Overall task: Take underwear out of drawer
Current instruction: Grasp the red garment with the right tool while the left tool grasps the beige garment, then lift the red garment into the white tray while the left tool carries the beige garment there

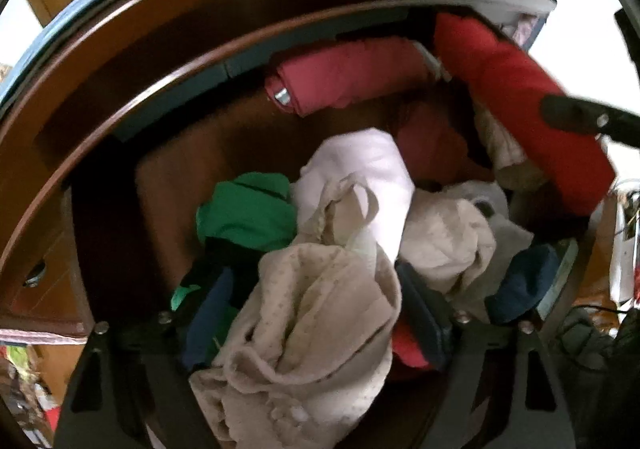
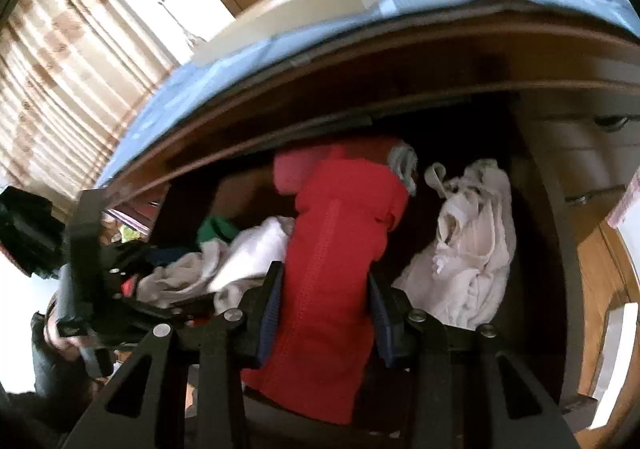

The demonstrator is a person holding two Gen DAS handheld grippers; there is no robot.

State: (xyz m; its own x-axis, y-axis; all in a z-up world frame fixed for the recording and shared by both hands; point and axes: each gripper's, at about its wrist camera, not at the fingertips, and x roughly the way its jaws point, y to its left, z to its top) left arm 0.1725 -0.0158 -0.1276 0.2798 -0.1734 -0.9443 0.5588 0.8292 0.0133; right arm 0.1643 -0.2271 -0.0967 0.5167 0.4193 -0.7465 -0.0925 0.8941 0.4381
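The open wooden drawer [image 1: 168,153] holds a heap of clothes. My left gripper [image 1: 312,313] is shut on a beige dotted piece of underwear [image 1: 320,329] and holds it over the heap. My right gripper [image 2: 326,313] is shut on a red garment [image 2: 340,249] that stretches up out of the drawer [image 2: 556,249]. The red garment also shows in the left wrist view [image 1: 520,105], with one right finger [image 1: 576,117] against it. The left gripper shows at the left of the right wrist view [image 2: 132,301].
In the drawer lie a pink rolled garment [image 1: 348,73], a green one [image 1: 248,213], white cloth [image 1: 360,177], a navy piece [image 1: 524,285] and crumpled white underwear [image 2: 468,241]. A blue cloth [image 2: 280,61] covers the dresser top. Closed drawers [image 2: 592,153] sit at the right.
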